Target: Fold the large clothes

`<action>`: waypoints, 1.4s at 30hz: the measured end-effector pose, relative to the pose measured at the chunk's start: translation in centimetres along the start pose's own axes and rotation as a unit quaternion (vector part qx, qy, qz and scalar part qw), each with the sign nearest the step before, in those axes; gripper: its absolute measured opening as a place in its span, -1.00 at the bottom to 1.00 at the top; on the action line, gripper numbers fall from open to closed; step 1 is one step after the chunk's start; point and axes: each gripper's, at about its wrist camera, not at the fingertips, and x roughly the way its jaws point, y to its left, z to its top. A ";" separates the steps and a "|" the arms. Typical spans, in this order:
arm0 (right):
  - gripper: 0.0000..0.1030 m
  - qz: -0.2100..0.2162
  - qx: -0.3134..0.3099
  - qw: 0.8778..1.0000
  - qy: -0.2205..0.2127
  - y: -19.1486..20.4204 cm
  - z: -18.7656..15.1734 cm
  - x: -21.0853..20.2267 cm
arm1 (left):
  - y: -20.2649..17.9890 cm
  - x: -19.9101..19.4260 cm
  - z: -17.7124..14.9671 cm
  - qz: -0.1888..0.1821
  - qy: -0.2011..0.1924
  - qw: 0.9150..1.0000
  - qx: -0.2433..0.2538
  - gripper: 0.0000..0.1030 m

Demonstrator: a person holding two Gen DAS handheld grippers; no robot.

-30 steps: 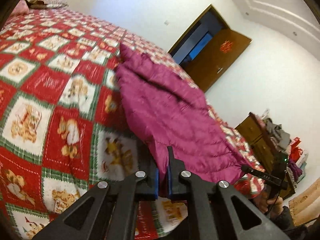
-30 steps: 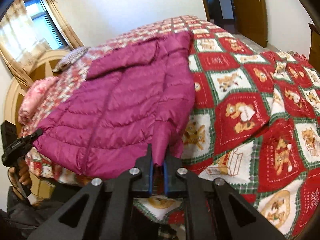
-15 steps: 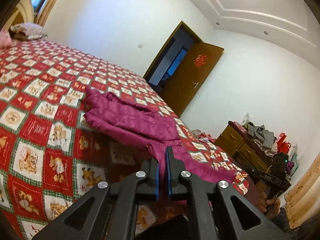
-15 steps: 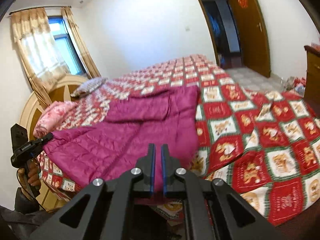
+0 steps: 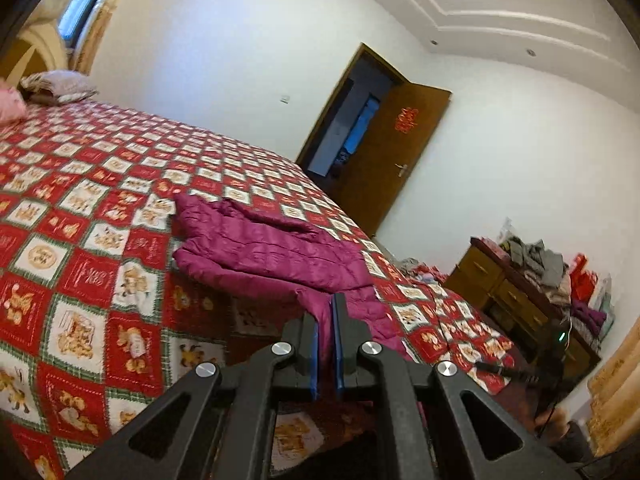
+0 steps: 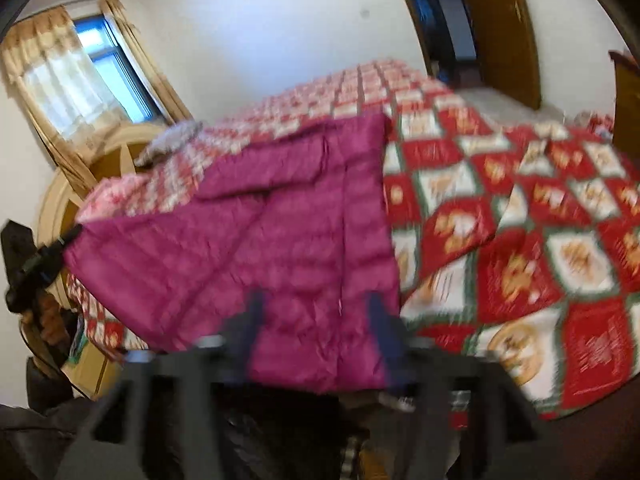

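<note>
Magenta puffer jacket (image 5: 280,252) in left gripper (image 5: 327,320)

Magenta quilted jacket (image 5: 272,252) at frame centre; red, white and green checked bedspread (image 5: 88,216) with orange-tan animal motifs; brown door (image 5: 400,152), upper right, bearing red emblem.

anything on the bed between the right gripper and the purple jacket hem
Nothing visible. The right gripper is open with the purple jacket hem right between its fingers; only the quilt lies beside it. The left gripper is shut on the jacket's other corner.
</note>
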 end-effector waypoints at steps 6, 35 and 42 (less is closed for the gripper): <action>0.30 -0.014 0.034 0.997 0.073 -2.4 -2.1 4.3 | 1.4 -0.5 0.0 0.009 -0.006 1.000 -0.022 -0.91; -0.82 0.123 0.109 0.986 -0.017 -3.9 -1.7 -5.2 | -0.2 -2.5 1.2 -0.025 -0.031 0.999 -0.003 -0.91; -0.82 0.138 0.097 0.984 -0.060 -2.3 0.2 -8.7 | -0.2 -4.3 2.3 -0.052 -0.056 0.997 -0.012 -0.91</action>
